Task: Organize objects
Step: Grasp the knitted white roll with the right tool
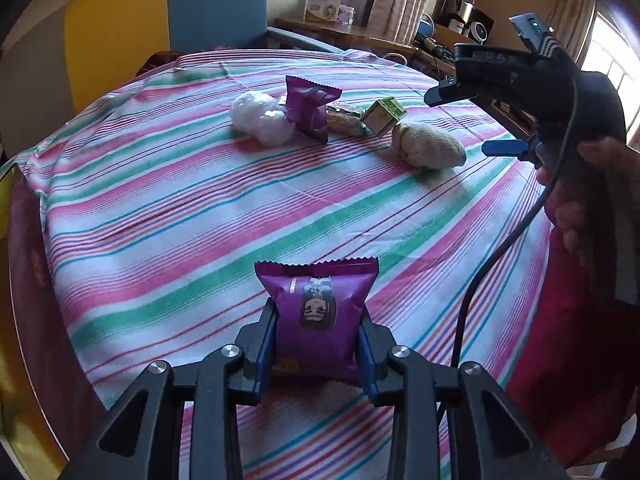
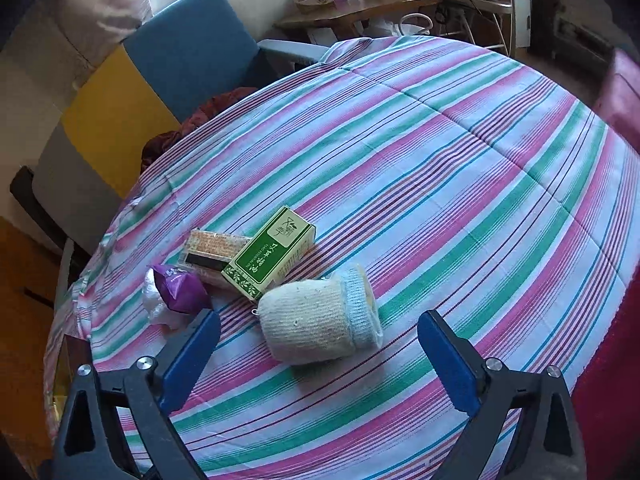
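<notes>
Striped tablecloth [image 2: 440,184] covers the table before a blue chair [image 2: 188,48].

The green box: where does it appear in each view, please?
Left wrist view: green box, upper middle, right of the standing purple snack packet.
Right wrist view: green box, left of centre, leaning on a brown packet.
Shared landmark: the knitted cream sleeve lying beside it.
</notes>
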`<action>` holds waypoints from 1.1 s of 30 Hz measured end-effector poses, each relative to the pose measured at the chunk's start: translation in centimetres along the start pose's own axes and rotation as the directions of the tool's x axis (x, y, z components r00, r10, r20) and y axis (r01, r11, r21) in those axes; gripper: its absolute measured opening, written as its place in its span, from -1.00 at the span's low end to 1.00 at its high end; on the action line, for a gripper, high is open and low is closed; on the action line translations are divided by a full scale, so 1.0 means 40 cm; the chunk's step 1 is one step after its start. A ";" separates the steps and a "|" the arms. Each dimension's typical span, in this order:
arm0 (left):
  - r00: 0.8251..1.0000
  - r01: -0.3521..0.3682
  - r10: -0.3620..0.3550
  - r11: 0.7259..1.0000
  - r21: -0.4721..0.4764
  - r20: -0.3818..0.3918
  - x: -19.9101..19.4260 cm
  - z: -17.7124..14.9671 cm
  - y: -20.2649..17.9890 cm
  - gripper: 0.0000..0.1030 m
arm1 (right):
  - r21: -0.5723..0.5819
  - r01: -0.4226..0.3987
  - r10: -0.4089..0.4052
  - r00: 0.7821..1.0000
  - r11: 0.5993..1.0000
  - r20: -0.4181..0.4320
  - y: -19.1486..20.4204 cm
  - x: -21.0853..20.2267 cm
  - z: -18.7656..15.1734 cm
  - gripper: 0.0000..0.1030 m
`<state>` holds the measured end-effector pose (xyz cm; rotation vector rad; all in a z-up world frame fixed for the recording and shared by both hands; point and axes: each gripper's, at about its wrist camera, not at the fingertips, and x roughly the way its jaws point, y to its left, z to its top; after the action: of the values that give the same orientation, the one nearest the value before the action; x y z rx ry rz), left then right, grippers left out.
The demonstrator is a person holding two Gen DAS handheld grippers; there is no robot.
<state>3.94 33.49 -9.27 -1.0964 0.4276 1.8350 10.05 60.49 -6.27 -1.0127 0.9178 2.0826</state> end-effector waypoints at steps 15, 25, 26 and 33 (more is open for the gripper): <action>0.999 0.024 -0.024 0.999 -0.020 0.037 -0.002 -0.014 0.016 -0.34 | -0.127 0.159 -0.162 0.987 0.979 -0.014 0.029 0.045 -0.004 0.94; 0.999 0.026 -0.026 0.999 -0.019 0.039 -0.002 -0.016 0.016 -0.34 | -0.161 0.172 -0.177 0.984 0.972 -0.022 0.039 0.061 -0.004 0.94; 0.999 0.026 -0.025 0.999 -0.018 0.039 -0.003 -0.016 0.016 -0.34 | -0.163 0.171 -0.177 0.984 0.972 -0.022 0.040 0.061 -0.004 0.94; 0.999 0.025 -0.024 1.000 -0.017 0.039 -0.004 -0.016 0.017 -0.34 | -0.180 0.175 -0.182 0.983 0.968 -0.020 0.051 0.068 0.000 0.94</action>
<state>3.72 32.64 -9.59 -1.0710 0.3748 1.8387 7.09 60.02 -7.91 -1.1834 0.6401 2.0256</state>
